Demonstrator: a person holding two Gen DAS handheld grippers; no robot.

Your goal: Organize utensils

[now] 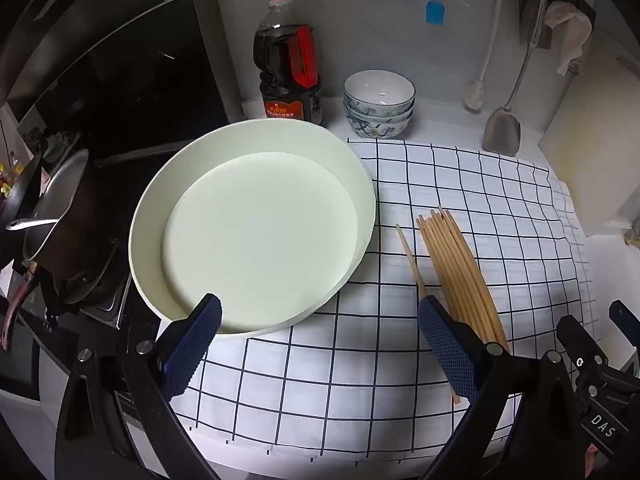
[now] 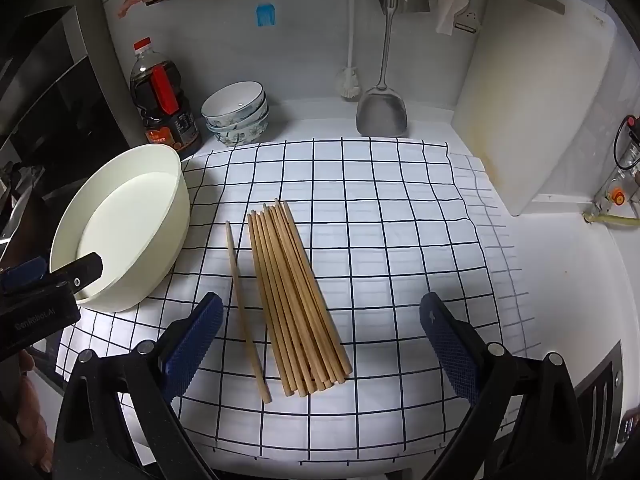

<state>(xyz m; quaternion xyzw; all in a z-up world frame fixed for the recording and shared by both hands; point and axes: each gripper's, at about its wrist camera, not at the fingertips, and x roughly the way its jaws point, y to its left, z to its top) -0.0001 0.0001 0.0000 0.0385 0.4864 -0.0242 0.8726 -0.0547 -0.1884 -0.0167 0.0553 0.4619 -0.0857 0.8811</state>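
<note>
A bundle of several wooden chopsticks (image 2: 296, 300) lies on the checked cloth (image 2: 380, 220), with one single chopstick (image 2: 244, 312) lying apart to its left. A round cream tub (image 2: 120, 232) stands empty at the cloth's left edge. My right gripper (image 2: 320, 340) is open and empty, hovering over the near ends of the bundle. My left gripper (image 1: 320, 344) is open and empty, its left finger at the near rim of the tub (image 1: 252, 232), its right finger over the near ends of the chopsticks (image 1: 460, 276). The left gripper also shows in the right wrist view (image 2: 52, 276).
A soy sauce bottle (image 1: 288, 64) and stacked patterned bowls (image 1: 378, 104) stand at the back. A metal spatula (image 2: 382, 108) and a brush (image 2: 350, 80) hang on the wall. A white cutting board (image 2: 532, 96) leans at the right. A pan (image 1: 52, 216) sits on the stove to the left.
</note>
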